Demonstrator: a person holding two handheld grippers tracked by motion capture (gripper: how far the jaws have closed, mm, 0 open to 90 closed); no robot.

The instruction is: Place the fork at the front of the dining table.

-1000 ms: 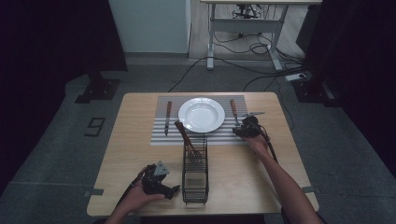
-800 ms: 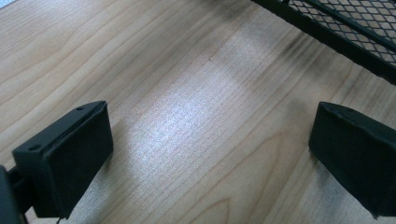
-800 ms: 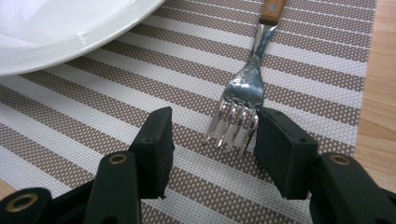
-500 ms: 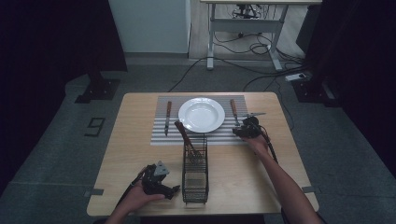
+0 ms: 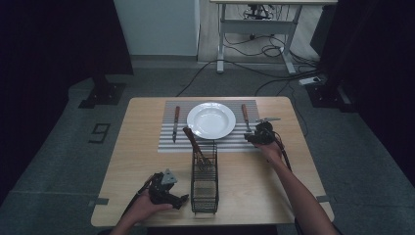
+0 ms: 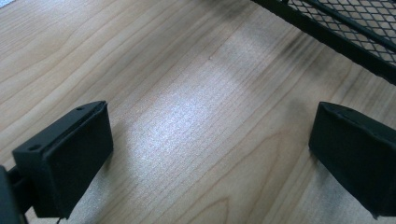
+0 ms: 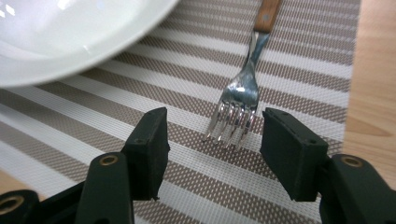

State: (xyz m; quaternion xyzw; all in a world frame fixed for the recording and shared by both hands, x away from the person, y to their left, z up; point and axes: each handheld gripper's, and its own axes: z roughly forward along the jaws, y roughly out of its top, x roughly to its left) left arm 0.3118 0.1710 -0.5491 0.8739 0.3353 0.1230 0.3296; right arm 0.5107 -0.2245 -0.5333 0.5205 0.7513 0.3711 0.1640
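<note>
The right gripper (image 7: 212,140) has just been opening its jaws; the fork (image 7: 239,100) lies free on the striped placemat (image 7: 299,88) just beyond them, apparently released beside the plate (image 7: 70,42). The left gripper (image 6: 210,154) rests wide open over bare table (image 6: 140,70), idle.

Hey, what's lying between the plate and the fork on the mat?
Nothing: in the right gripper view, only bare striped mat separates the plate from the fork, whose tines lie between the open right gripper jaws.
</note>
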